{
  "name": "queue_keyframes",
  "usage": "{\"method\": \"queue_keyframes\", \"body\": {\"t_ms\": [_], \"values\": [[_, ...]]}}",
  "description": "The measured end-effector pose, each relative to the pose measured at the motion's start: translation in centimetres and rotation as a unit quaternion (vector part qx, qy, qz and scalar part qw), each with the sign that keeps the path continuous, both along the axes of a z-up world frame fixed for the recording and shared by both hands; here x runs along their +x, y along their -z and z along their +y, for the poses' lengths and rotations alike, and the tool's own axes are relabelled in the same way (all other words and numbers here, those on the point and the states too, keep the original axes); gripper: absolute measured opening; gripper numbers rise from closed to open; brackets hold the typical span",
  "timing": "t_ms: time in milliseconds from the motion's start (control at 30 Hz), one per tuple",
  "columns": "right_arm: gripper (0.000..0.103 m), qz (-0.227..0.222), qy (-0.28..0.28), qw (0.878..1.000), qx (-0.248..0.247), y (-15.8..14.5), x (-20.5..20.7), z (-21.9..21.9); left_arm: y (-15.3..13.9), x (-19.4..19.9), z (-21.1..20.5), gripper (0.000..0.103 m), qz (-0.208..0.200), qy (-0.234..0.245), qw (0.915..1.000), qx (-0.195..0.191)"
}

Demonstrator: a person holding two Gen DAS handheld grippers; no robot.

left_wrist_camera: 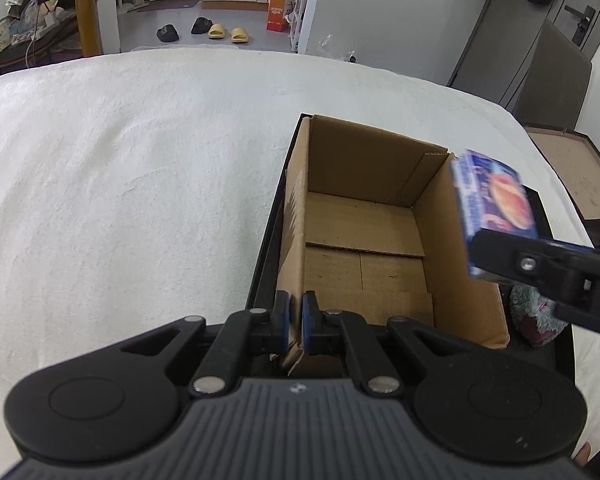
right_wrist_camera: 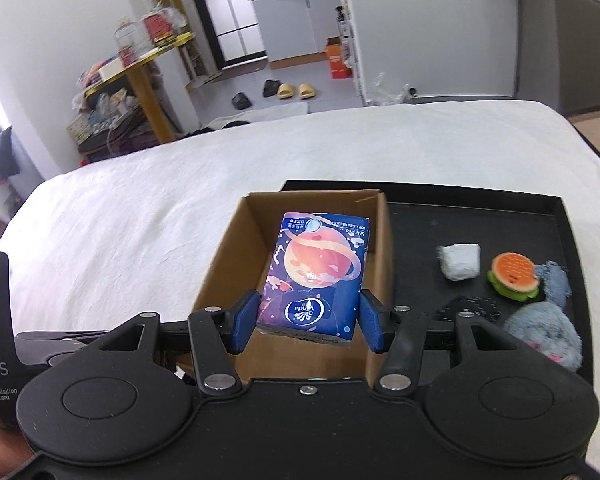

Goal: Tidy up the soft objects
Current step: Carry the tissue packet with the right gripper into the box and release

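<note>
An open cardboard box [left_wrist_camera: 364, 240] stands on a black tray [right_wrist_camera: 480, 224] on the white bed; it also shows in the right wrist view [right_wrist_camera: 228, 264]. My left gripper [left_wrist_camera: 295, 324] is shut on the box's near wall edge. My right gripper [right_wrist_camera: 307, 322] is shut on a blue tissue pack [right_wrist_camera: 318, 272] with a planet print and holds it above the box opening. In the left wrist view the tissue pack [left_wrist_camera: 492, 200] hovers over the box's right wall. On the tray lie a white wad [right_wrist_camera: 460, 261], a burger plush [right_wrist_camera: 514, 276] and a grey fluffy plush [right_wrist_camera: 540, 332].
The white bedcover [left_wrist_camera: 120, 184] spreads wide to the left of the tray. Beyond the bed are a yellow table [right_wrist_camera: 148, 76] with clutter, slippers [left_wrist_camera: 228, 33] on the floor and an orange box [left_wrist_camera: 277, 12].
</note>
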State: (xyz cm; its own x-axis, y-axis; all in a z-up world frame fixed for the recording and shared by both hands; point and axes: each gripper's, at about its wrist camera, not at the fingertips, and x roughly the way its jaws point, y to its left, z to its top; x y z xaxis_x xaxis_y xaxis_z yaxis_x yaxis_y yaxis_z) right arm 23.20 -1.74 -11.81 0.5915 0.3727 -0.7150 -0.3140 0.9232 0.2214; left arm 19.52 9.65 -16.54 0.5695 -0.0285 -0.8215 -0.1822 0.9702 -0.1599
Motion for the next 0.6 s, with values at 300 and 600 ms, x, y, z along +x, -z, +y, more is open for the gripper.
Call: {"method": "queue_keyframes", "body": {"t_ms": [300, 600], "values": [[0.053, -0.004, -0.057, 0.998, 0.017, -0.4, 1.4, 3.2, -0.1, -0.2, 0.2, 0.005, -0.010, -0.008, 0.9999, 0.001], [0.047, 0.032, -0.073, 0.996, 0.040, 1.4, 3.4, 4.4, -0.2, 0.2, 0.4, 0.005, -0.004, -0.013, 0.9999, -0.002]]}}
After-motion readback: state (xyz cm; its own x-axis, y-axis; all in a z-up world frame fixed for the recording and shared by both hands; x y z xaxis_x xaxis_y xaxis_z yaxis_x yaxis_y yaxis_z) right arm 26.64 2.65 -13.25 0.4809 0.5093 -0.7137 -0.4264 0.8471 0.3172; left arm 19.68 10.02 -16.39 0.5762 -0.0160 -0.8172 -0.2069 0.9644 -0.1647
